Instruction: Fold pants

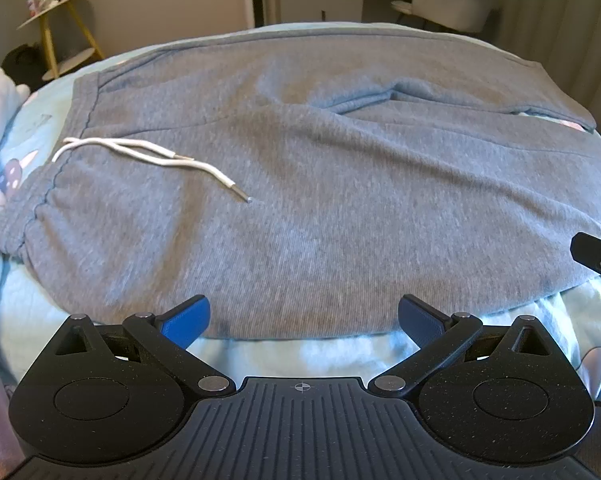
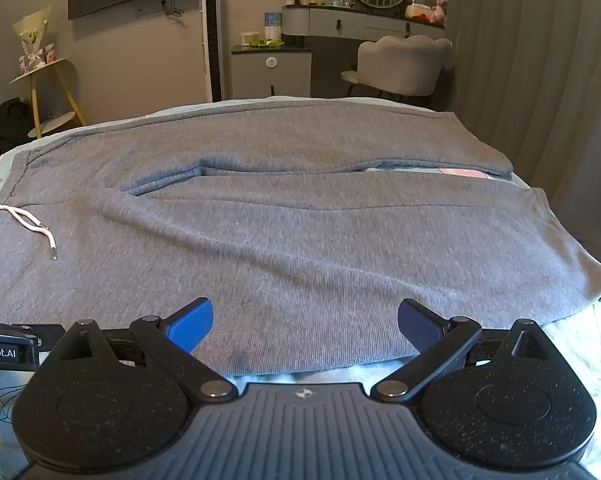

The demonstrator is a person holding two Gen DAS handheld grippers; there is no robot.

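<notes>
Grey sweatpants (image 1: 300, 200) lie spread flat across the bed, waistband to the left, legs running right. A white drawstring (image 1: 148, 156) lies on the fabric near the waistband. The pants also fill the right wrist view (image 2: 300, 240), with the drawstring (image 2: 32, 224) at the left. My left gripper (image 1: 303, 316) is open over the near edge of the pants, by the waist end. My right gripper (image 2: 305, 320) is open over the near edge of the closer leg. Both are empty. The two legs lie side by side with a fold line between them.
The light blue bedsheet (image 1: 260, 350) shows along the near edge. Part of the right gripper (image 1: 598, 258) shows at the right of the left wrist view. Beyond the bed stand a yellow side table (image 2: 48, 92), a cabinet (image 2: 272, 68) and a grey chair (image 2: 400, 64).
</notes>
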